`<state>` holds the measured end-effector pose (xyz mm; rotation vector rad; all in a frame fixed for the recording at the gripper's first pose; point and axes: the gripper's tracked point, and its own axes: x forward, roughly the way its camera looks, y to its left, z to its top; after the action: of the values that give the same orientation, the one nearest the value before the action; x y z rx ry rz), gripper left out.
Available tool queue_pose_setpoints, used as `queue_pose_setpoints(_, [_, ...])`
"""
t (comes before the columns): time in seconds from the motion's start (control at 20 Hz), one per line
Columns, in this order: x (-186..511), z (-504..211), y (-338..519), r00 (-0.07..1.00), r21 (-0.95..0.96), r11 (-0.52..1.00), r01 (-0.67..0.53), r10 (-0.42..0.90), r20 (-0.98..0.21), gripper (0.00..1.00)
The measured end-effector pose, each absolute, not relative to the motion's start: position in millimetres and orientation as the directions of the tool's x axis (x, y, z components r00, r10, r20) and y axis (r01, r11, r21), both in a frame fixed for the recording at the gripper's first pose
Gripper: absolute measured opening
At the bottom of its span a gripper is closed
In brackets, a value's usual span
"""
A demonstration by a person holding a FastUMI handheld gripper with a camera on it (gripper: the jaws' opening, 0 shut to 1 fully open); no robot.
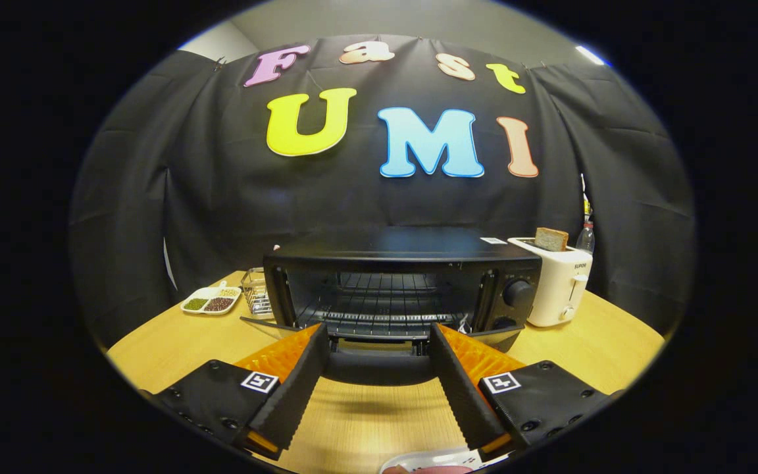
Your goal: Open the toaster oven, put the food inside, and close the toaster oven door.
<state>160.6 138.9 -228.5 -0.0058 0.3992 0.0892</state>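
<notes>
Tongs (379,342) released, fingers spread either side of the open toaster oven (399,289) door handle (379,365), mid-desk (616,342).

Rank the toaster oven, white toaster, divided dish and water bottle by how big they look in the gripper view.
1. toaster oven, door down, just ahead of the open gripper
2. white toaster
3. divided dish
4. water bottle, partly hidden behind the toaster, so its place is unsure.
</notes>
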Motion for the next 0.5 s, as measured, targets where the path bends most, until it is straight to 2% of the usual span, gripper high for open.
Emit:
queue_pose_setpoints(0.3, [131.6,-252.9,137.8,0.881,-0.006,0.995,-0.103,0.089,-0.464,0.97])
queue_pose_setpoints(0.5, [110.5,-280.5,135.1,0.822,0.012,0.992,-0.125,0.111,-0.558,0.97])
